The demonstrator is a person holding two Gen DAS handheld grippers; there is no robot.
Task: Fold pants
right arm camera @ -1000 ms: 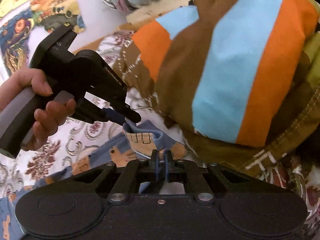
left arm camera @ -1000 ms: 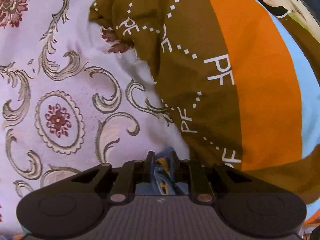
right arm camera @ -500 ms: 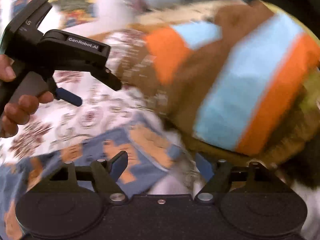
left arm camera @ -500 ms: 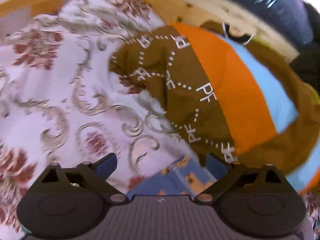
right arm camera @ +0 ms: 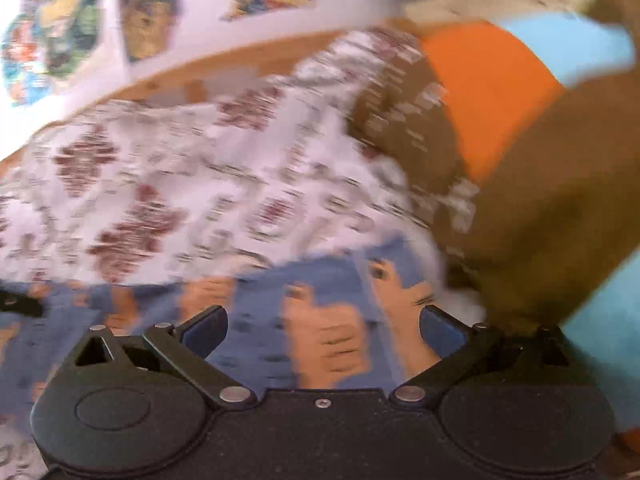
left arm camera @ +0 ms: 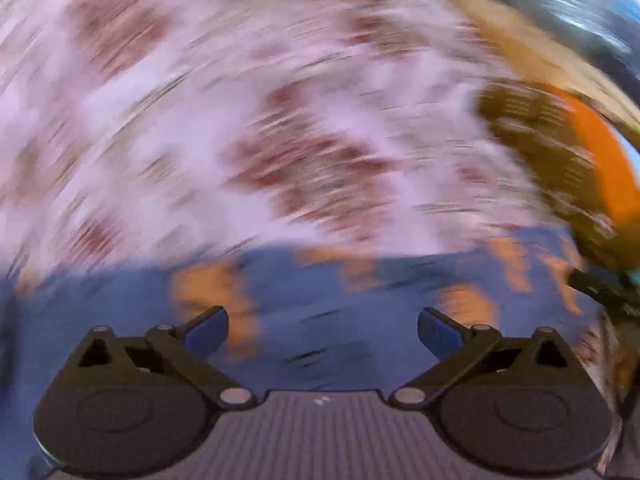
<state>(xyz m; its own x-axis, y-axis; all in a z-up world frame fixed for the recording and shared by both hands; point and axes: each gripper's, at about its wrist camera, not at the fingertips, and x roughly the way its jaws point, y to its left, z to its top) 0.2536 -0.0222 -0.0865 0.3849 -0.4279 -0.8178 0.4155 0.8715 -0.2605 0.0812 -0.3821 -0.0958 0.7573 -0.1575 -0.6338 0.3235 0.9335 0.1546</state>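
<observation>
The blue pants with orange print [left arm camera: 320, 280] lie flat on the floral cloth, across the bottom of the blurred left wrist view. They also show in the right wrist view [right arm camera: 328, 300], with their folded edge at the right. My left gripper [left arm camera: 322, 326] is open and empty just above the pants. My right gripper [right arm camera: 322, 326] is open and empty over the pants' right end. Both views are motion-blurred.
A white cloth with maroon floral pattern [left arm camera: 240, 120] covers the surface, also in the right wrist view [right arm camera: 160, 184]. A brown, orange and light-blue garment [right arm camera: 500, 140] is heaped at the right, seen too in the left wrist view [left arm camera: 568, 152]. A colourful printed sheet [right arm camera: 120, 12] lies beyond.
Both grippers were shut on the pants' edge one second ago. They opened, let the pants drop onto the cloth and have drawn back; the left view has swung left.
</observation>
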